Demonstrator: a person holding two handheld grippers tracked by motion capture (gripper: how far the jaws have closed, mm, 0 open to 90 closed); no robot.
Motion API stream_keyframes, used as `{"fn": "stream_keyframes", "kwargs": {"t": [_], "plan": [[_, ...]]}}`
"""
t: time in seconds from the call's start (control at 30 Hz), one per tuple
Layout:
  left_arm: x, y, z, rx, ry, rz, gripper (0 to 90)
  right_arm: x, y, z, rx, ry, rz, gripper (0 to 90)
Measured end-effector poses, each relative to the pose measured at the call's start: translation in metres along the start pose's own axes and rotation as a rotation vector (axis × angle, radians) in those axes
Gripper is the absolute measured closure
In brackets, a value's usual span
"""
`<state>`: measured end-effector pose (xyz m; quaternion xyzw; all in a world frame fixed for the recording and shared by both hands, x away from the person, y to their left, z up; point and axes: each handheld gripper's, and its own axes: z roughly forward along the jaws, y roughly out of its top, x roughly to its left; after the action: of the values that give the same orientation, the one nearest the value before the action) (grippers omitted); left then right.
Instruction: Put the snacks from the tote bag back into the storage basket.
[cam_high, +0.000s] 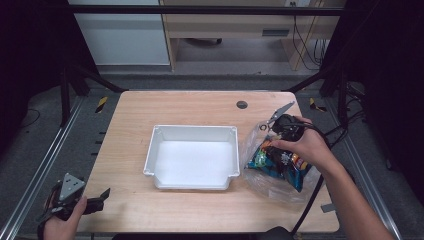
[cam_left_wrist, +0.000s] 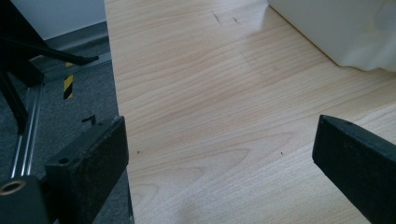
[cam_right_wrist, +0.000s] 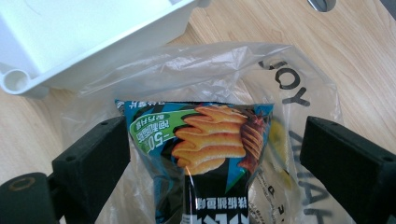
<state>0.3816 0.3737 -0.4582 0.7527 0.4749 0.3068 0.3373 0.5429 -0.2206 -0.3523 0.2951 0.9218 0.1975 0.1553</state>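
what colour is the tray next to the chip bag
White tray, plain with no pattern; it shows best in the high view.

Place: a lab or recording bay, not a home.
Frame: black metal struts (cam_high: 80, 75) fence the desk (cam_high: 200, 107) at 10 and 2 o'clock, with aluminium rails (cam_high: 42, 165) along the floor at 8 o'clock.
Floor: grey carpet (cam_high: 45, 115), with yellow-black hazard tape (cam_high: 101, 104) at 10 o'clock.
Wiring: loose cables (cam_high: 305, 47) hang at 1 o'clock.
Furniture: plain wooden office furniture (cam_high: 225, 25) at 12 o'clock.
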Motion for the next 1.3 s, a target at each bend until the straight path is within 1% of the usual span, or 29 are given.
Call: {"fn": "stream_keyframes", "kwargs": {"t": [0.1, 0.13, 0.3, 0.37, 0.47, 0.5, 0.53, 0.57, 0.6, 0.67, 0.7, 0.73, 0.77, 0.83, 0.9, 0.93, 0.97, 1.0, 1.03, 1.07, 1.17, 1.2, 1.3], "plan": [[0.001, 0.001, -0.001, -0.003, 0.002, 0.001, 3.1, 0.000, 0.002, 0.005, 0.017, -0.003, -0.017, 9.2], [0.002, 0.000, -0.001, -0.002, 0.000, -0.001, 3.1, 0.001, 0.003, 0.006, 0.021, -0.001, -0.014, 9.1], [0.002, 0.001, 0.000, -0.002, 0.000, -0.001, 3.1, 0.003, 0.006, 0.007, 0.021, 0.009, -0.029, 6.9], [0.003, 0.001, 0.000, 0.003, -0.001, 0.004, 3.1, 0.001, 0.004, 0.010, 0.038, 0.006, -0.041, 6.6], [0.001, 0.001, 0.001, 0.008, -0.005, 0.008, 3.1, -0.002, -0.001, 0.016, 0.067, -0.005, -0.040, 6.5], [0.001, 0.001, 0.001, 0.008, -0.005, 0.008, 3.1, -0.002, -0.001, 0.016, 0.067, -0.005, -0.040, 6.5], [0.000, 0.001, 0.001, 0.008, -0.005, 0.012, 3.1, -0.005, -0.007, 0.020, 0.090, -0.012, -0.041, 6.5], [0.000, 0.001, 0.001, 0.008, -0.005, 0.012, 3.1, -0.007, -0.011, 0.022, 0.091, -0.008, -0.025, 6.4], [0.000, 0.001, 0.001, 0.011, -0.007, 0.014, 3.1, -0.007, -0.011, 0.022, 0.091, -0.008, -0.025, 6.4], [-0.001, 0.002, 0.002, 0.008, -0.010, 0.013, 3.0, -0.009, -0.022, 0.030, 0.107, 0.010, 0.006, 6.7], [-0.001, 0.002, 0.002, 0.008, -0.010, 0.013, 3.0, -0.009, -0.022, 0.030, 0.107, 0.010, 0.006, 6.7], [-0.002, 0.002, 0.002, 0.010, -0.011, 0.017, 3.0, -0.009, -0.026, 0.033, 0.112, 0.015, 0.005, 6.7], [-0.002, 0.002, 0.002, 0.012, -0.010, 0.021, 3.1, -0.010, -0.034, 0.038, 0.119, 0.031, 0.016, 6.8], [-0.003, 0.002, 0.003, 0.014, -0.011, 0.022, 3.0, -0.010, -0.037, 0.040, 0.118, 0.035, 0.022, 6.7], [-0.004, 0.002, 0.003, 0.018, -0.013, 0.024, 3.0, -0.011, -0.043, 0.042, 0.117, 0.042, 0.040, 6.7], [-0.004, 0.002, 0.003, 0.018, -0.014, 0.026, 3.0, -0.012, -0.049, 0.046, 0.117, 0.044, 0.047, 6.8], [-0.004, 0.002, 0.003, 0.019, -0.015, 0.029, 3.0, -0.012, -0.049, 0.046, 0.117, 0.044, 0.047, 6.8], [-0.005, 0.002, 0.003, 0.023, -0.015, 0.036, 3.0, -0.011, -0.054, 0.048, 0.123, 0.052, 0.062, 7.4], [-0.005, 0.002, 0.003, 0.022, -0.015, 0.037, 3.0, -0.011, -0.056, 0.049, 0.122, 0.056, 0.056, 7.6], [-0.006, 0.002, 0.003, 0.022, -0.016, 0.037, 3.0, -0.010, -0.057, 0.050, 0.125, 0.058, 0.067, 7.6], [-0.006, 0.003, 0.003, 0.022, -0.015, 0.039, 3.0, -0.009, -0.060, 0.052, 0.122, 0.059, 0.070, 7.7], [-0.006, 0.003, 0.003, 0.023, -0.016, 0.041, 3.0, -0.008, -0.062, 0.055, 0.126, 0.066, 0.071, 8.7], [-0.007, 0.003, 0.003, 0.025, -0.016, 0.042, 3.0, -0.006, -0.063, 0.057, 0.131, 0.067, 0.072, 9.9]]}}
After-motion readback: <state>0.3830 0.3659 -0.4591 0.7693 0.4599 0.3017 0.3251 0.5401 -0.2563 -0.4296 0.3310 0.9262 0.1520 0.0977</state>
